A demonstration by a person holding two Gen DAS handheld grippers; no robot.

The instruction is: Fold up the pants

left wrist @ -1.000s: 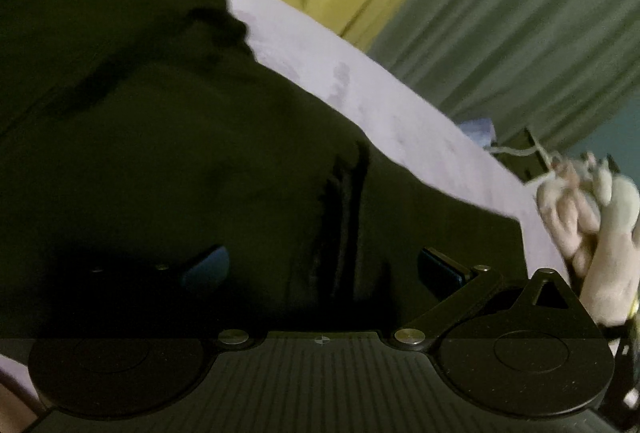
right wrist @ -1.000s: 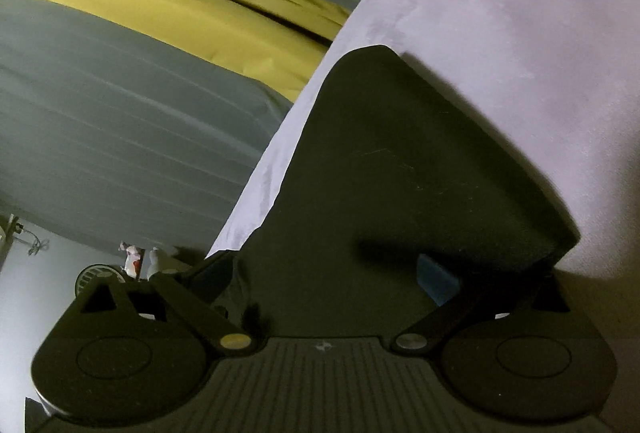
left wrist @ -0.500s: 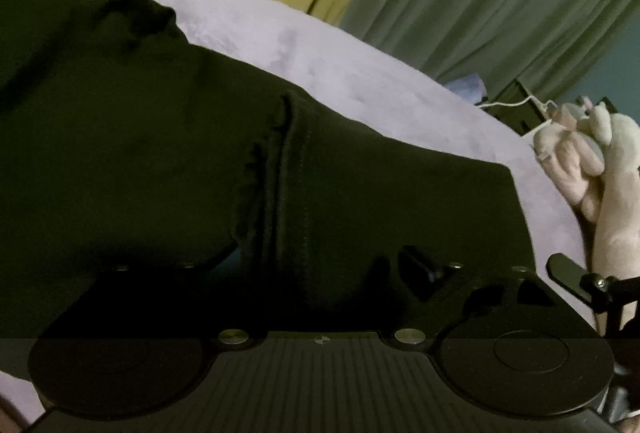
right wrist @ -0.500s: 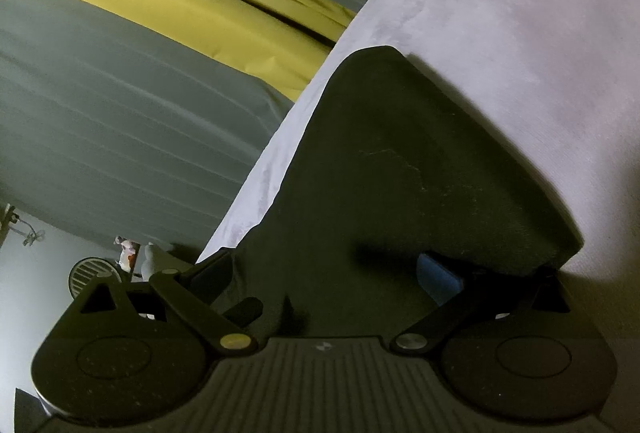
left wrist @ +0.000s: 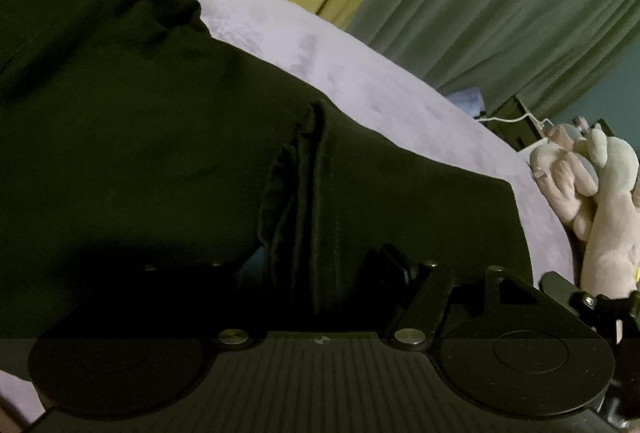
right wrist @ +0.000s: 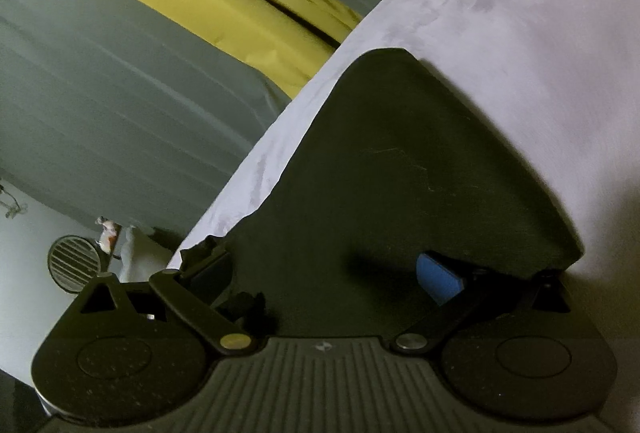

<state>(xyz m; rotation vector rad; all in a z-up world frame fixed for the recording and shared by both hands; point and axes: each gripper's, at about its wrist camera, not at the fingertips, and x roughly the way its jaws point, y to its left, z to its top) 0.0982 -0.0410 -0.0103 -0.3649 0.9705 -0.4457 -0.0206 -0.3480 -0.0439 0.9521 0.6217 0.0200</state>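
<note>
Dark, soft black pants [left wrist: 168, 137] lie bunched with a stitched fold on the pale lavender bed [left wrist: 360, 73]. Both jaws now stand released; the right gripper [right wrist: 324, 273] has spread wider than before.

Left black two-finger gripper [left wrist: 320, 269] has its jaws apart – right black two-finger gripper [right wrist: 320, 273] likewise spread wide, blue pad [right wrist: 438, 275] showing

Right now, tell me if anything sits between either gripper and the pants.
Nothing visible does. The black pants fill the gap in front of the left gripper, and the right gripper is open over the same fabric.
</note>
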